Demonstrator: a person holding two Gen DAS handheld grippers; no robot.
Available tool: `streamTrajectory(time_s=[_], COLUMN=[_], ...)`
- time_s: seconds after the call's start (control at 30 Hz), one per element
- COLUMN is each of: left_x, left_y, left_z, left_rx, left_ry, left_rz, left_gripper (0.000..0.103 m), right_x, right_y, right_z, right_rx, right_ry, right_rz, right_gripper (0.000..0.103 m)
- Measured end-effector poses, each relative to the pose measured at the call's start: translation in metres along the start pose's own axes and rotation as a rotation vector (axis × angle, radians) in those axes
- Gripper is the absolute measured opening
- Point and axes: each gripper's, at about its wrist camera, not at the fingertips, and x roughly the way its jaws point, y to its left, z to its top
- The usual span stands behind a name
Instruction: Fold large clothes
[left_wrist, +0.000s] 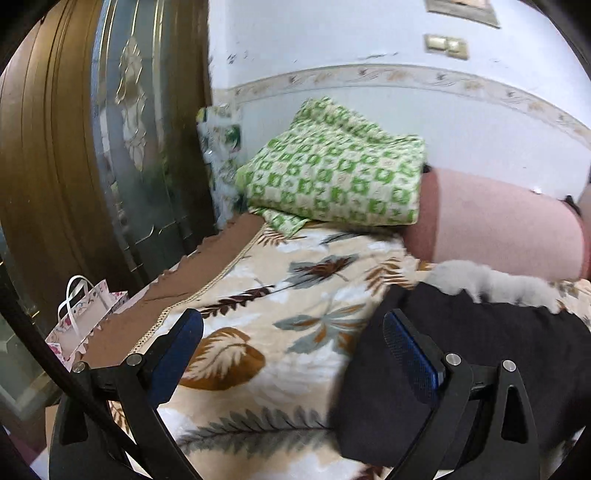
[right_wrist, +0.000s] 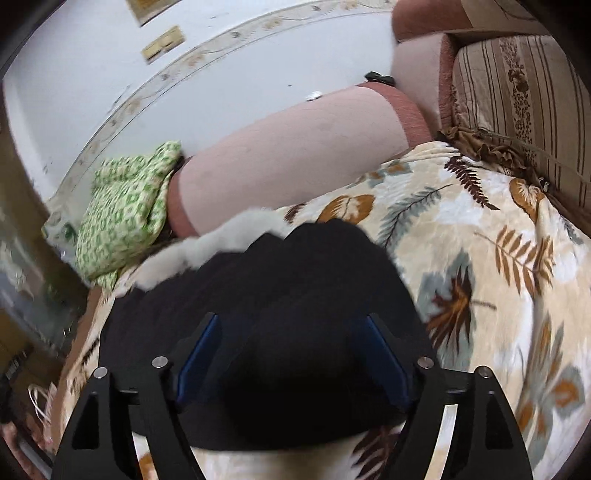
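Observation:
A black garment (left_wrist: 491, 354) with a grey-white fur trim (left_wrist: 495, 282) lies folded on a leaf-patterned blanket (left_wrist: 280, 295). My left gripper (left_wrist: 293, 332) is open and empty above the blanket, its right finger over the garment's left edge. In the right wrist view the same black garment (right_wrist: 295, 295) fills the middle, fur trim (right_wrist: 207, 247) at its far left. My right gripper (right_wrist: 291, 339) is open just above the garment, holding nothing.
A green checked folded cloth (left_wrist: 332, 177) and a pink bolster (left_wrist: 491, 221) lie along the white wall. A wooden door (left_wrist: 74, 147) and a paper gift bag (left_wrist: 85, 314) are at the left. A striped cushion (right_wrist: 517, 96) stands at the right.

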Motion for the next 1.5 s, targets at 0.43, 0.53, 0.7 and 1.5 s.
streamTrajectory(time_s=[0.43,0.53,0.7,1.5], left_x=[0.019,0.025,0.036,0.071], left_y=[-0.047,-0.051,-0.056,-0.043], left_z=[-0.047,-0.053,-0.058,-0.06], left_rx=[-0.032,-0.026,-0.02,-0.002], left_ry=[0.278,0.276,0.265,0.263], left_rz=[-0.217,-0.22,-0.217,-0.226], left_gripper=[0.098,0.098,0.098,0.098], right_x=[0.051,0.024,0.017,0.188], right_y=[0.018,0.031,0.065,0.158], right_z=[-0.041,-0.04,-0.024,0.02], right_rx=[-0.169,-0.198,-0.256,-0.453], right_ry=[0.071,-0.014,-0.066,0.159], right_rz=[-0.175,-0.158,-0.111,-0.225], right_gripper=[0.086,0.086,0.086,0.088])
